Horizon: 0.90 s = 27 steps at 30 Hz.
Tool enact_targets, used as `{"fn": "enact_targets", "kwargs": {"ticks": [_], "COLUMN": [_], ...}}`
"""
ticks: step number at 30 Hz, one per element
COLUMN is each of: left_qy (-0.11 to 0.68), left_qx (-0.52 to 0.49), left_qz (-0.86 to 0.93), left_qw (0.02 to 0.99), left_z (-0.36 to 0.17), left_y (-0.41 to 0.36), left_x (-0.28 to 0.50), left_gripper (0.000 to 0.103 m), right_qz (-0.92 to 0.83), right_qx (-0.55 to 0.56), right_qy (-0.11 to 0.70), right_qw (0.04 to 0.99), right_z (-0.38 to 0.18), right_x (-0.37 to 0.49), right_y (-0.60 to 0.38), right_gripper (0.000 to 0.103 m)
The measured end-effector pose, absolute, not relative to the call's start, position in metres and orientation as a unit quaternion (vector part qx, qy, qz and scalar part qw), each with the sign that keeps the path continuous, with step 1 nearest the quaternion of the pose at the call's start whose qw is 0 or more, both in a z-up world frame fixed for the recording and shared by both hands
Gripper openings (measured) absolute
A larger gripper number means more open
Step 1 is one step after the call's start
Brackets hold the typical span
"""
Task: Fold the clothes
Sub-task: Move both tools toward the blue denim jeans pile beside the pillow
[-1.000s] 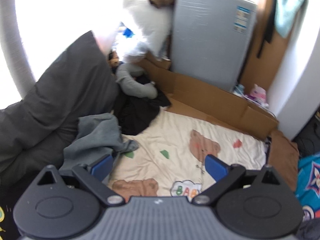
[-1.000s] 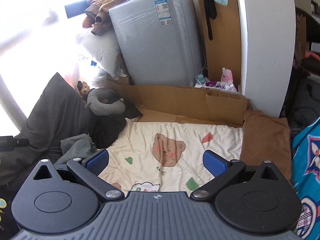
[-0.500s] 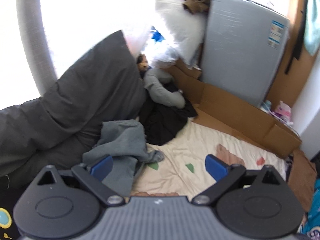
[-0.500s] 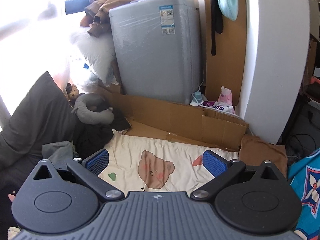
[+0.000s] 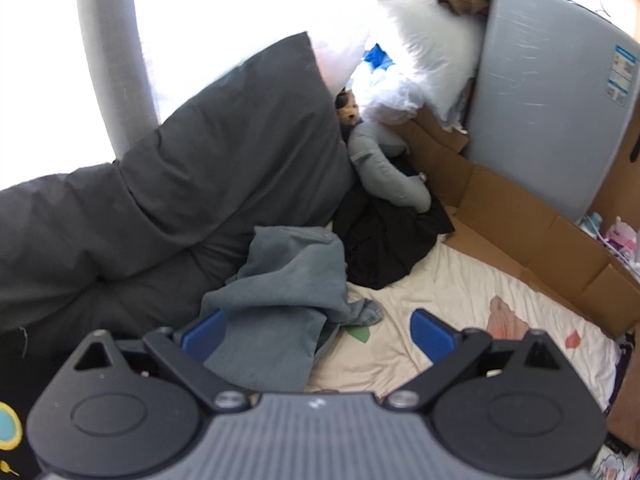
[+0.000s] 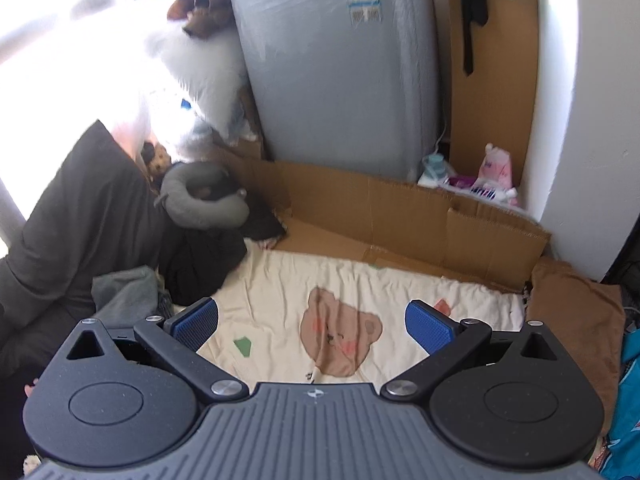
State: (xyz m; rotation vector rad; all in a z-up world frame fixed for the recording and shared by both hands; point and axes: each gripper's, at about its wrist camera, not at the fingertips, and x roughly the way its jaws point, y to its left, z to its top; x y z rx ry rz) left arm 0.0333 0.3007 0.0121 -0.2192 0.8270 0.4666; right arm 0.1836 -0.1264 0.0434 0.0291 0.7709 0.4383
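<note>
Both grippers hung with jaws spread wide and nothing between them; left gripper hovered over a crumpled grey garment, which lay at the sheet's left edge against a dark pillow; right gripper was above the bear print, well apart from the garment; cardboard stood behind.

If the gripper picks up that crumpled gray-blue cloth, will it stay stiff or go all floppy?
Probably floppy: the gray-blue garment lies in soft folds and drapes over the dark cushion. It will likely hang and unfold when lifted, since it is bunched, not folded. It looks light, and unlikely to slip, as the left gripper has ridged blue fingers.
</note>
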Motion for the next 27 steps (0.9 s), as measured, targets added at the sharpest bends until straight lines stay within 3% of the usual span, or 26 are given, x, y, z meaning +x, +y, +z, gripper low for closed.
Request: {"fn": "enact_targets", "kwargs": {"ticks": [14,27], "left_qy": [0.405,0.451], "left_qx": [-0.150,-0.165], "left_qz": [0.273,0.296], "left_qw": [0.860,0.826], "left_z": [-0.078,-0.206], "left_y": [0.333,0.344], "left_x": [0.068,0.076], "left_gripper": [0.093,0.086], "right_qz": [0.301,0.367], "right_qx": [-0.030,-0.067], "right_qy": [0.410,0.422], "right_qw": [0.861,0.826], "right_z": [-0.040,-0.130], "right_x": [0.238,0.247], "right_y": [-0.091,-0.061], "right_gripper": [0.102,0.102]}}
